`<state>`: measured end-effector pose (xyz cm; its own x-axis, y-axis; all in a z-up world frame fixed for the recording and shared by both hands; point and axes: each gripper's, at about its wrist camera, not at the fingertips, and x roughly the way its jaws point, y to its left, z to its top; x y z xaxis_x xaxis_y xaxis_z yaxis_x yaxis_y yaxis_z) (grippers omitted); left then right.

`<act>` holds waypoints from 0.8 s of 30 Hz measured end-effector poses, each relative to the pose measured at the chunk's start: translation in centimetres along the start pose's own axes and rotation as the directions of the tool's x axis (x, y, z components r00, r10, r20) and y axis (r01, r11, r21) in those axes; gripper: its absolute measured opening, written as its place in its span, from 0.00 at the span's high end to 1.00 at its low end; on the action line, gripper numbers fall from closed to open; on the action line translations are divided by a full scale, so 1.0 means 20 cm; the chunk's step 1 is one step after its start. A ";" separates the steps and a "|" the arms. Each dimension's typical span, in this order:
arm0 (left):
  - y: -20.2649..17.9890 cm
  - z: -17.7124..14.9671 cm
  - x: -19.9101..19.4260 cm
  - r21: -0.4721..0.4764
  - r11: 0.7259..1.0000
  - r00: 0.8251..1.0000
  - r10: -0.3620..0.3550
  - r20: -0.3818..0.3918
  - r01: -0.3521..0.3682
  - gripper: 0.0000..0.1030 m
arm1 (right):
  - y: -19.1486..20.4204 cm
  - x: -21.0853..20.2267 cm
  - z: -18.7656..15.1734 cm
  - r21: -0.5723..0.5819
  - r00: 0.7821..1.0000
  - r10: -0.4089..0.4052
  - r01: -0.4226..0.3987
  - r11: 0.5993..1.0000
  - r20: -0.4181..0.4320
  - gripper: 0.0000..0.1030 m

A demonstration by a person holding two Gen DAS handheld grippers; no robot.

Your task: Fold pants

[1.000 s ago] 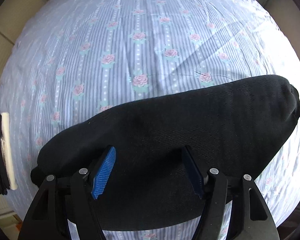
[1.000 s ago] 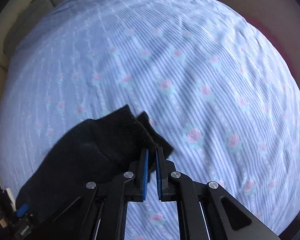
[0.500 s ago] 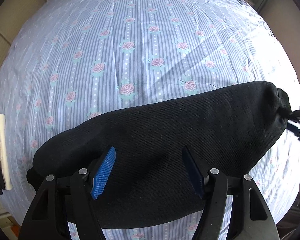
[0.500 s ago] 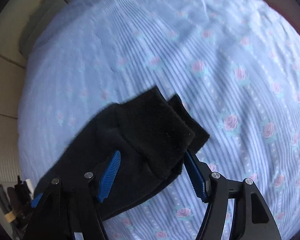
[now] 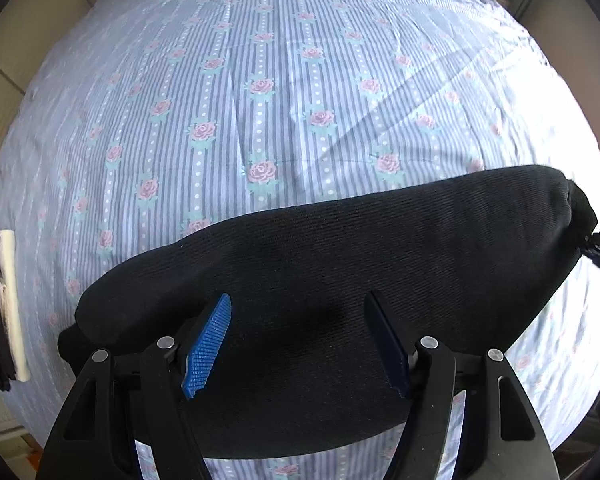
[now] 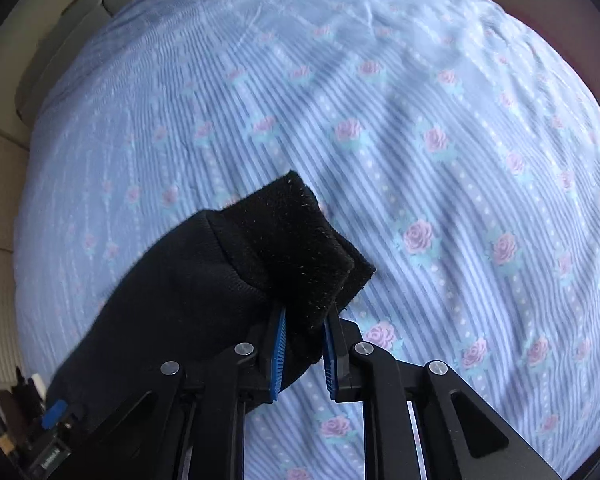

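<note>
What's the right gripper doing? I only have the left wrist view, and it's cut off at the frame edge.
Observer: The right gripper is narrowed onto the cuff of the pants. Black fabric fills the gap between its blue pads.
Operator: Leg ends lined up there?
Observer: Not quite. A lower layer sticks out past the upper cuff on the right side.
</note>
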<state>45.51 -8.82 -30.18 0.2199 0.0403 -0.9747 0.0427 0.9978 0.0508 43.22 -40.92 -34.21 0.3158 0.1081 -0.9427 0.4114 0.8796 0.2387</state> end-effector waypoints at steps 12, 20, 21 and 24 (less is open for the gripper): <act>-0.08 -0.16 -0.14 0.085 0.996 0.996 -0.044 0.075 0.037 0.34 | -0.12 -0.19 -0.10 0.066 0.981 0.160 -0.168 0.984 0.110 0.16; -0.21 -0.25 -0.14 0.131 0.988 0.995 -0.087 0.047 0.080 0.34 | -0.23 0.08 -0.04 0.170 0.954 0.299 -0.298 0.940 0.018 0.16; -0.21 -0.25 -0.15 0.130 0.988 0.995 -0.084 0.047 0.078 0.34 | -0.21 0.14 -0.04 0.156 0.956 0.293 -0.290 0.944 0.003 0.16; -0.21 -0.26 -0.15 0.148 0.986 0.996 -0.079 0.045 0.072 0.34 | -0.21 0.19 -0.02 0.168 0.950 0.312 -0.311 0.935 0.024 0.13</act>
<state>39.52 -12.86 -28.71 0.2590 -0.0410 -0.9650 0.2023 0.9792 0.0127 42.37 -44.14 -38.82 0.4490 0.3659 -0.8152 0.4299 0.7114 0.5561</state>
